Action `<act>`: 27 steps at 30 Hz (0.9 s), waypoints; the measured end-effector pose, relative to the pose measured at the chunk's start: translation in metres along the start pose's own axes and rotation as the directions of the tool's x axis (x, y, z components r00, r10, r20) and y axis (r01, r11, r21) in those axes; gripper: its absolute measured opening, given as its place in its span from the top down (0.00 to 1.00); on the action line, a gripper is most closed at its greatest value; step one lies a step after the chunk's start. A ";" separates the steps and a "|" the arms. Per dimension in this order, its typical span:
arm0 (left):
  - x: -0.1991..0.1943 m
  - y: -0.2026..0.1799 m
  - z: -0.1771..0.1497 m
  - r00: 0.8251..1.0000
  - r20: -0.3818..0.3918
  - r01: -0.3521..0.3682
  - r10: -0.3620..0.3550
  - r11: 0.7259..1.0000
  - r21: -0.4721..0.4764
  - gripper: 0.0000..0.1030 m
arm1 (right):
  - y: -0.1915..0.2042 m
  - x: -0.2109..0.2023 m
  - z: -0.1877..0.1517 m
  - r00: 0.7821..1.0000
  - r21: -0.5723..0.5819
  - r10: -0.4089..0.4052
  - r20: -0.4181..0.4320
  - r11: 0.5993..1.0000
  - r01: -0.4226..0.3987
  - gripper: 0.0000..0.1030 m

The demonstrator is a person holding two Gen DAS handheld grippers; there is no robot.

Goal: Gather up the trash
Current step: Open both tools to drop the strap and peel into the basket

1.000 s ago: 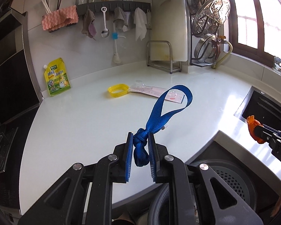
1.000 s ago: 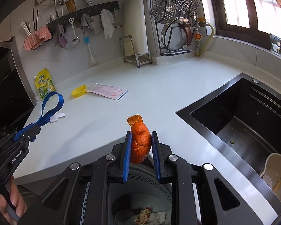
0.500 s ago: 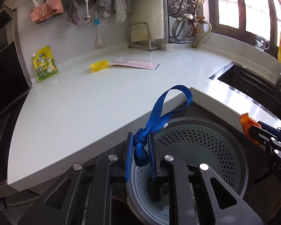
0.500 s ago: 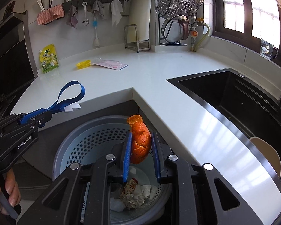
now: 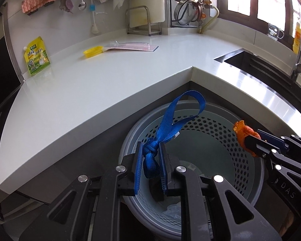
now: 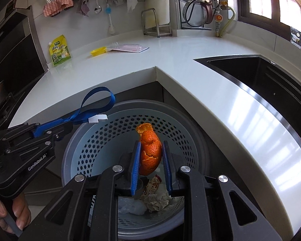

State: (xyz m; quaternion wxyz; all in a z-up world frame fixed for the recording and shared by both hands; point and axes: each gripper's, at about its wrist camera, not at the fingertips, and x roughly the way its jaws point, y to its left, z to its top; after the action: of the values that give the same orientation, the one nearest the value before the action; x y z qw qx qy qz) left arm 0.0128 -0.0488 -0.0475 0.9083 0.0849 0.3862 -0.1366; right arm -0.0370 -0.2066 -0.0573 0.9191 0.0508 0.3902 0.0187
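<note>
My left gripper is shut on the knot of a blue strap, held over the grey perforated trash bin; the strap also shows in the right wrist view. My right gripper is shut on an orange peel, above the bin. The peel also shows in the left wrist view. Crumpled wrappers lie in the bin.
On the white counter lie a yellow lid, a pink plastic packet and a green-yellow pouch by the wall. A dark sink sits at right. A dish rack stands at the back.
Both grippers have drawn back from the counter and lowered over the bin, each still holding its item. The bin has come fully into view below them.
</note>
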 end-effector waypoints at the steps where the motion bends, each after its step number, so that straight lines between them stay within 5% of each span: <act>1: 0.002 0.000 -0.001 1.000 -0.008 0.004 -0.004 1.000 0.000 0.84 | 0.001 0.002 -0.001 1.000 -0.002 0.000 -0.006 1.000 0.000 0.80; 19: 0.019 0.007 -0.004 0.998 -0.056 0.017 -0.019 0.999 -0.040 0.82 | -0.002 0.017 -0.002 0.999 0.019 0.019 -0.044 1.000 -0.018 0.80; 23: 0.018 0.010 -0.005 0.999 -0.052 0.014 -0.016 0.999 -0.045 0.79 | -0.003 0.018 -0.002 0.999 0.022 0.015 -0.043 1.000 -0.014 0.73; 27: 0.016 0.014 -0.005 0.999 -0.049 0.010 -0.012 0.998 -0.058 0.61 | -0.005 0.011 0.001 1.000 0.040 -0.002 -0.003 0.999 0.002 0.46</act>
State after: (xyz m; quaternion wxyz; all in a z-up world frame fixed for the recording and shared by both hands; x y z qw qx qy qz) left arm 0.0245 -0.0373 -0.0620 0.8998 0.0600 0.4127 -0.1282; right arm -0.0292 -0.2112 -0.0649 0.9173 0.0689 0.3921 0.0102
